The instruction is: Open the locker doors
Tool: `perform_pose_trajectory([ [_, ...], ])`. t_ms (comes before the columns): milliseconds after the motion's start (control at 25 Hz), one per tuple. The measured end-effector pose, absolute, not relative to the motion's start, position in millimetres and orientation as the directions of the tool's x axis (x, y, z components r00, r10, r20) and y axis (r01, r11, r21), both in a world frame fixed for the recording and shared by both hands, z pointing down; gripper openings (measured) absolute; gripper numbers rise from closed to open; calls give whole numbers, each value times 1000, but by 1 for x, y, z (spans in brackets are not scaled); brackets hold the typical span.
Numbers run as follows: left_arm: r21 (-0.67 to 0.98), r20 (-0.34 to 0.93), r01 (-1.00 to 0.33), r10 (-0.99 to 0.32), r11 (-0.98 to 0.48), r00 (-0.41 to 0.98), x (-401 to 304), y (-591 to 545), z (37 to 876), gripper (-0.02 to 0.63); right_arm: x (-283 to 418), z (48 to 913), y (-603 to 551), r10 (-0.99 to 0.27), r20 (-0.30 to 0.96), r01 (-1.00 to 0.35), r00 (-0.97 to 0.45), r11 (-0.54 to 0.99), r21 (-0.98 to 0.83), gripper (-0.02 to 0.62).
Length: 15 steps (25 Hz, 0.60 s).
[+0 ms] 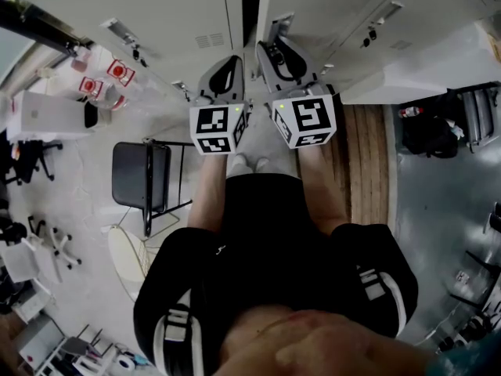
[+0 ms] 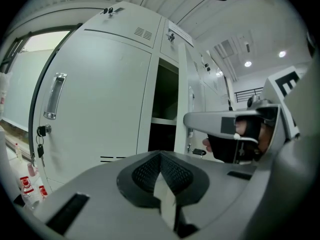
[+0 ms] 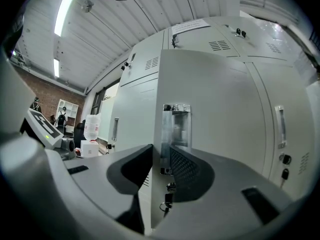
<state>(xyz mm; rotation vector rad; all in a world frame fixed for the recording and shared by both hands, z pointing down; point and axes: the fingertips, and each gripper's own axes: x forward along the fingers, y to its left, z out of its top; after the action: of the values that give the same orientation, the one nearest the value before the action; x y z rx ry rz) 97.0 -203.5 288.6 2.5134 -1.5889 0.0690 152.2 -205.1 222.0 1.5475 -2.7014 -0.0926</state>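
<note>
R gripper (image 3: 161, 158) clamps locker door (image 3: 215, 109) edge, upright.

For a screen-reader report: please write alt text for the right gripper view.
The right gripper clamps the edge of an open white locker door at its metal handle, keys hanging below. Other closed lockers stand alongside.

Both pale grey steel. The open door (image 3: 215, 109) is swung out, upright, clear handle (image 3: 175, 129), keys (image 3: 166, 200) hanging below. The closed door (image 2: 100, 104) sits left of the dark opening, chrome handle (image 2: 54, 96).
</note>
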Motion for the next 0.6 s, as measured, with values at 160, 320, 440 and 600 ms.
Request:
perform_pose_trajectory([
  [160, 110, 121, -894, -887, -434, 445, 109, -196, 287, 9, 158, 221, -197, -862, -11, -860, -507, 505, 69, 120],
  [320, 115, 116, -894, -888, -433, 445, 116, -189, 286, 9, 164, 222, -186, -857, -7, -855, -515, 513, 78, 123],
  [440, 120, 104, -889, -885, -442, 454, 123, -184, 281, 9, 169, 222, -179, -858, -13, -856, -513, 510, 78, 123],
  [600, 114, 97, -889, -885, -444, 455, 129, -177, 277, 9, 176, 221, -169, -865, -19, -863, -502, 499, 80, 124],
])
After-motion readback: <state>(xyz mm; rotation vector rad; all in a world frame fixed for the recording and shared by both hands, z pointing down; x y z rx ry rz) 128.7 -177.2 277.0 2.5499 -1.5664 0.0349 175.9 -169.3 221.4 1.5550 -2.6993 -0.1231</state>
